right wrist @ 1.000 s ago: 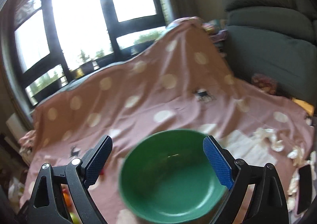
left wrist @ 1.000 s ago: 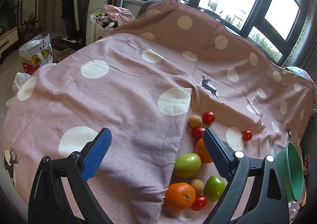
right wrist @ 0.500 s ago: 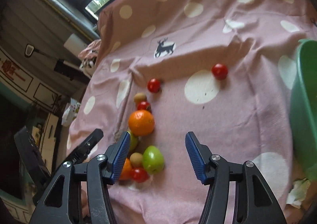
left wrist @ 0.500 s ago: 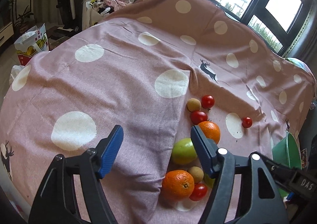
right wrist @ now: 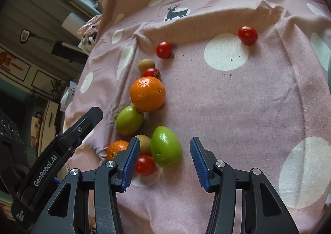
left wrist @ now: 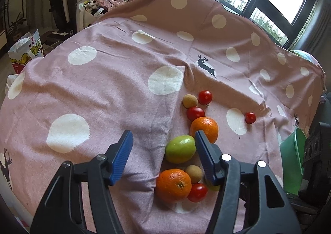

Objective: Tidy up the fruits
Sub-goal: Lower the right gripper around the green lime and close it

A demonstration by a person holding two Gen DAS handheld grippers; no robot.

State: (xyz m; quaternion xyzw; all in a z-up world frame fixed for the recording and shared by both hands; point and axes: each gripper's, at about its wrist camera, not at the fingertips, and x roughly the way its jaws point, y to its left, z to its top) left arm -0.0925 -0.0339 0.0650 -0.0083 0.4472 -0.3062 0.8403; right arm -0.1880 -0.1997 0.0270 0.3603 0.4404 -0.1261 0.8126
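- Currently the left gripper, its blue-padded jaws closing with only pink cloth between them, hovers beside the fruit cluster; nothing is grasped.
- Just right of it lies a pale green oval fruit, touching a round orange citrus behind it.
- Nearer the camera sit a second orange, a small tan round fruit and a red cherry tomato, packed close together.
- The right gripper is also closing, still empty; a glossy green oval fruit lies in its gap toward the left pad, seemingly not yet pressed.
- To grip well, I judge it should centre on that fruit so the left pad clears the tomato beside it.
- A lone red tomato sits well apart to the right, with bare polka-dot bedsheet around it offering free room.
- At the far right edge stands the green plastic bowl, likely the destination.
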